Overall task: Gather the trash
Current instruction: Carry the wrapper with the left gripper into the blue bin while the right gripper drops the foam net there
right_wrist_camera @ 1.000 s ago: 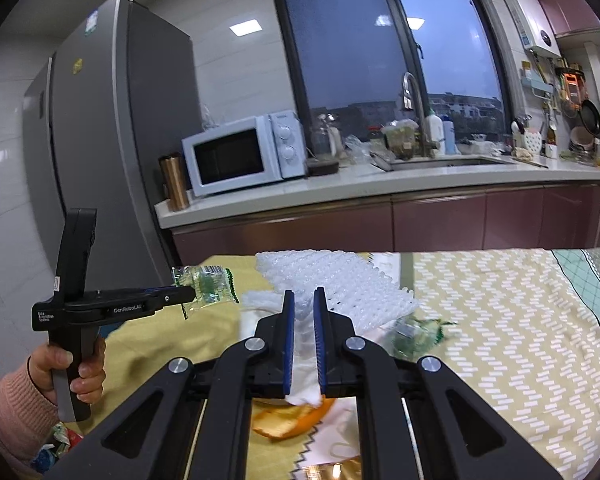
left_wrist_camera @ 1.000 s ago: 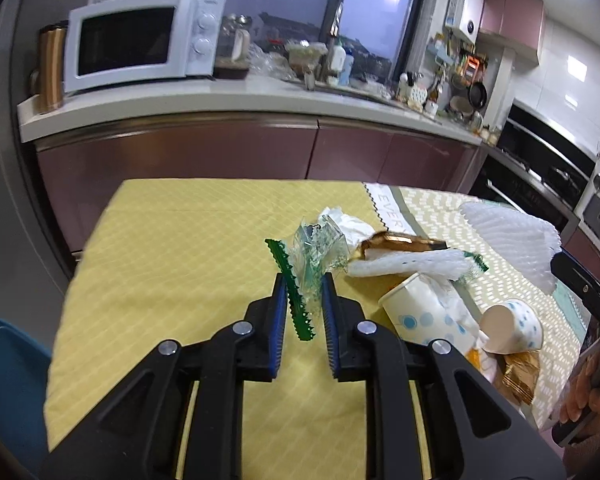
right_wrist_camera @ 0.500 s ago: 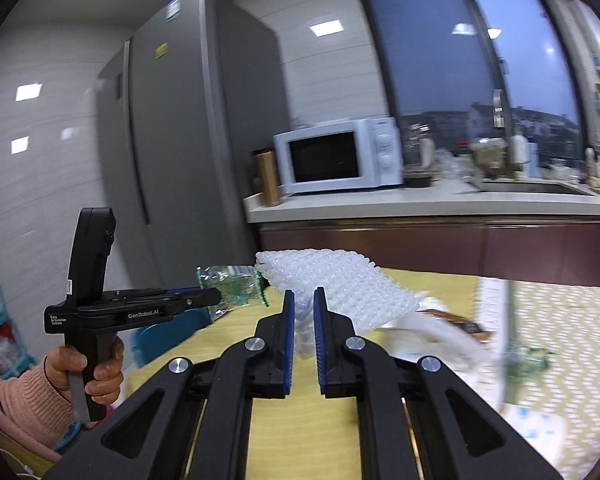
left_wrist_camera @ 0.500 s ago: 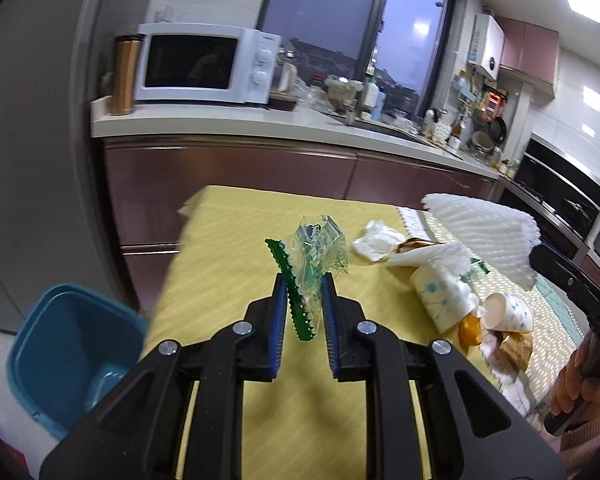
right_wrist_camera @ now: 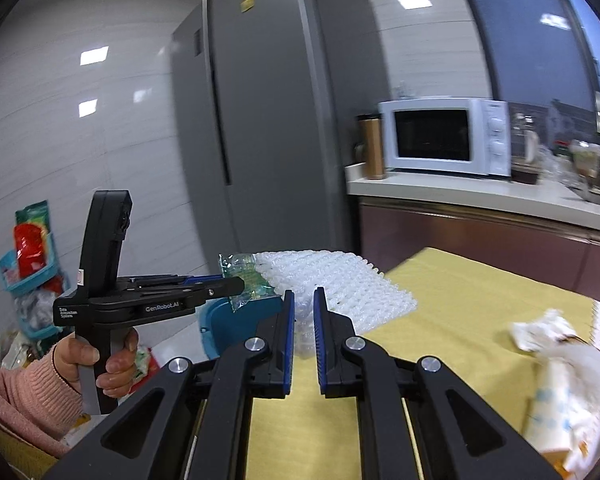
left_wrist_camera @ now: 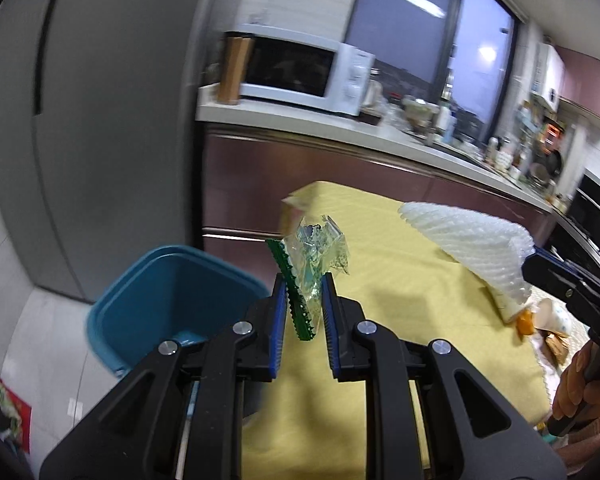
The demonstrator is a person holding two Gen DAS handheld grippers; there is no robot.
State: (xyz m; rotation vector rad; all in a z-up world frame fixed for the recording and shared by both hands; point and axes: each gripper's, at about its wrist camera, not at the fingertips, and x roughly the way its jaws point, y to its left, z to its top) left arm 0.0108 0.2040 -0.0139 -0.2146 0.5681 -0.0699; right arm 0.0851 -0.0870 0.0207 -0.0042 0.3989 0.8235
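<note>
Kitchen: grey fridge [right_wrist_camera: 260, 112] fills the upper centre of my right view, white microwave [right_wrist_camera: 444, 136] on the counter [right_wrist_camera: 480, 196] at right. Table with yellow cloth [left_wrist_camera: 400, 300] runs across lower right of my left view; blue trash bin [left_wrist_camera: 168, 296] sits on the floor at lower left, beside the table edge. Leftover trash lies at the right edge: a paper cup [left_wrist_camera: 552, 316], crumpled tissue [right_wrist_camera: 540, 328].

My right gripper [right_wrist_camera: 302, 320] is clamped on the white foam net [right_wrist_camera: 332, 280], held above the table. My left gripper [left_wrist_camera: 304, 304] pinches the clear green-edged wrapper [left_wrist_camera: 312, 256], centre frame.

Versus a second ago: both views have swung left, the bin now shows large, the trash pile has slid to the right edge, both grips unchanged
</note>
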